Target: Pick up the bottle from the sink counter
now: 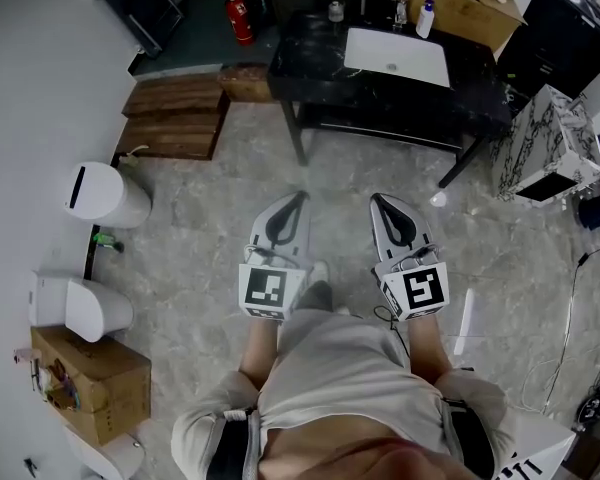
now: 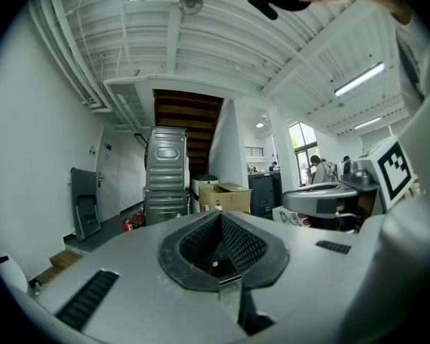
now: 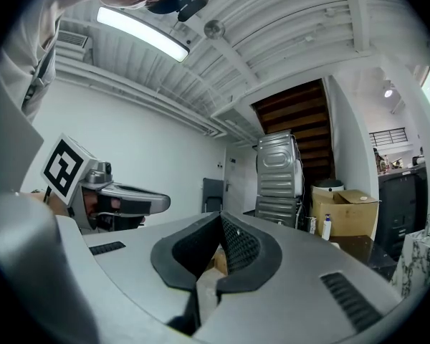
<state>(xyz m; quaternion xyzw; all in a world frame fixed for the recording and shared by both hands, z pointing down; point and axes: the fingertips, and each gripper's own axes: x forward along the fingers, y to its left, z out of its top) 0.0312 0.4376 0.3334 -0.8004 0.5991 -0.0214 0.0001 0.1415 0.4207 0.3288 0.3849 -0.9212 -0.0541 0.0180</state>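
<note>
Standing bottle (image 1: 425,18): print too small to read (far off); white, blue cap, upright on sink counter (image 1: 320,60), right of basin (image 1: 398,56).
Left gripper (image 1: 299,197): jaws together, empty.
Right gripper (image 1: 377,199): jaws together, empty, well apart from bottle.

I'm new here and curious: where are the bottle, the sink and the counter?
bottle (image 1: 425,20): head view, on its white body.
sink (image 1: 415,60): head view, on the bare white basin.
counter (image 1: 315,56): head view, on its bare dark top.
</note>
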